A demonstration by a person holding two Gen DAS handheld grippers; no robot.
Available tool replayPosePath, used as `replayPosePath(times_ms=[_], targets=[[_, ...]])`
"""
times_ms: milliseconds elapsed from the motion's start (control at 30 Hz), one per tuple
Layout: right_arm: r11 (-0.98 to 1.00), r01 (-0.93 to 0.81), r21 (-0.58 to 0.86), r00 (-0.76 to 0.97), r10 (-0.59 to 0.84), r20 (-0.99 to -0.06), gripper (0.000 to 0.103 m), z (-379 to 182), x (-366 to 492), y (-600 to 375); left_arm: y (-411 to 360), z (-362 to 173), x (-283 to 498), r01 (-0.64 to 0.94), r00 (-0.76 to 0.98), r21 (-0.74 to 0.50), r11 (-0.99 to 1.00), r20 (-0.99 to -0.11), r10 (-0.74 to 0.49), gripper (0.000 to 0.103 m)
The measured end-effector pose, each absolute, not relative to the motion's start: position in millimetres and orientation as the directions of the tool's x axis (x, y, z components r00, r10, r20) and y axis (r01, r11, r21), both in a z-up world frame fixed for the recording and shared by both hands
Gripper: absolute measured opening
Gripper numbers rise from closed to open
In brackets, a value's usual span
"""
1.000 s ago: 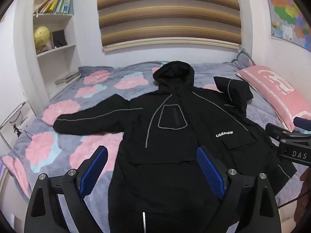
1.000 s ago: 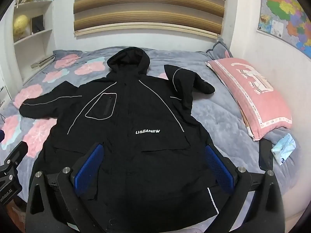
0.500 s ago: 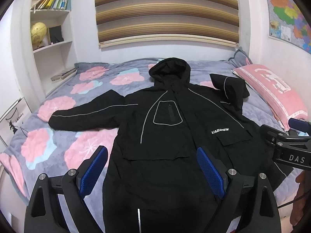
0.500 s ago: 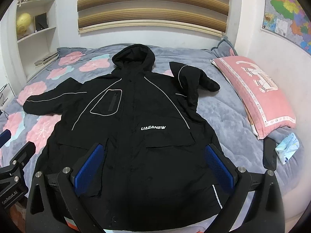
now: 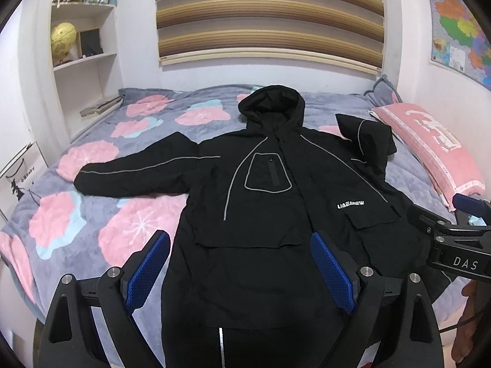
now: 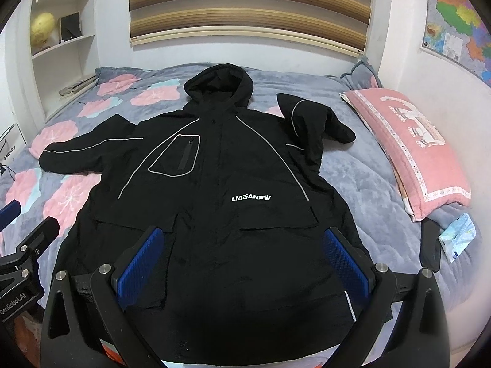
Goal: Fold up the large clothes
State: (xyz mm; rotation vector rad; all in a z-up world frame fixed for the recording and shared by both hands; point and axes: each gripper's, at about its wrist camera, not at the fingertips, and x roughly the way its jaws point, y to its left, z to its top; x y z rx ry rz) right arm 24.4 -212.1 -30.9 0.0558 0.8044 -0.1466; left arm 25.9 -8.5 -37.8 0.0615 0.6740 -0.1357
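A large black hooded jacket (image 5: 270, 202) (image 6: 221, 214) with grey piping and white lettering lies face up on the bed, hood toward the far wall. Its left sleeve (image 5: 135, 174) stretches out flat; its right sleeve (image 6: 310, 125) is bent and bunched near the pillow. My left gripper (image 5: 241, 271) hovers open above the hem, blue pads wide apart, nothing between them. My right gripper (image 6: 242, 265) is also open and empty over the lower front. Each gripper shows at the edge of the other's view.
The bed (image 5: 76, 214) has a grey cover with pink flowers. A pink pillow (image 6: 411, 150) lies at the right, with a dark phone (image 6: 429, 245) and a tissue pack (image 6: 458, 236) below it. A white bookshelf (image 5: 83, 49) stands left, a wall map (image 6: 460, 21) right.
Both grippers have drawn back and risen slightly, so more of the jacket and bed shows. Jaws stayed open; the jacket has not moved.
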Motion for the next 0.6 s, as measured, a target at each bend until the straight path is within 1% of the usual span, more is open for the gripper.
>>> replayPosePath(times_ms=[600], targets=[[0.99,0.143,-0.001,0.659,-0.096,-0.746,0.103,-45.1,46.3,-205.7,10.2,-48.8,44.3,0.123,0.759,-0.006,0.992,-0.644,-0.098,0.093]])
